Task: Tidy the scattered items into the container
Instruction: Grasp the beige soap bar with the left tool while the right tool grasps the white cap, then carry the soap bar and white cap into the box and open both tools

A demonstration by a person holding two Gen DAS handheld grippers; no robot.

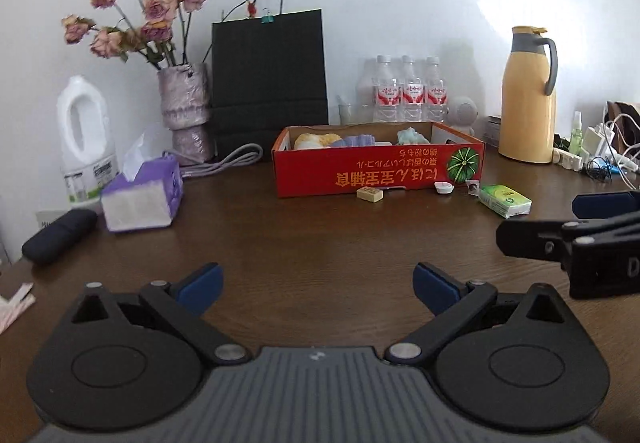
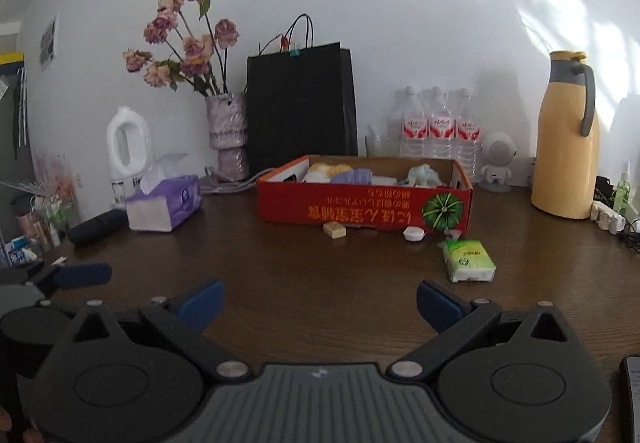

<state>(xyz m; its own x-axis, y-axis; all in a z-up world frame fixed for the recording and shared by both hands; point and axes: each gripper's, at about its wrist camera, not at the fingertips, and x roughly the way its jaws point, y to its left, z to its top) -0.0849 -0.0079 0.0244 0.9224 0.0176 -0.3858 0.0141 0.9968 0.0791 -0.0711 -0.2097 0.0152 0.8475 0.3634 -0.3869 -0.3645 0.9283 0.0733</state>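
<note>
A red cardboard box (image 1: pixel 376 173) (image 2: pixel 360 205) stands on the brown table and holds several soft items. In front of it lie a small tan block (image 1: pixel 370 194) (image 2: pixel 334 230), a small white cap (image 1: pixel 443 187) (image 2: pixel 413 233) and a green tissue pack (image 1: pixel 505 200) (image 2: pixel 469 260). My left gripper (image 1: pixel 318 289) is open and empty, well short of the box. My right gripper (image 2: pixel 320 305) is open and empty, also short of the items; it shows at the right edge of the left wrist view (image 1: pixel 568 239).
A purple tissue box (image 1: pixel 140 195), a white jug (image 1: pixel 84 139), a vase of dried roses (image 1: pixel 188 107), a black bag (image 1: pixel 268 83), water bottles (image 1: pixel 408 91) and a yellow thermos (image 1: pixel 528 95) line the back. Cables and chargers (image 1: pixel 600 151) lie at far right. A dark case (image 1: pixel 60 231) lies at left.
</note>
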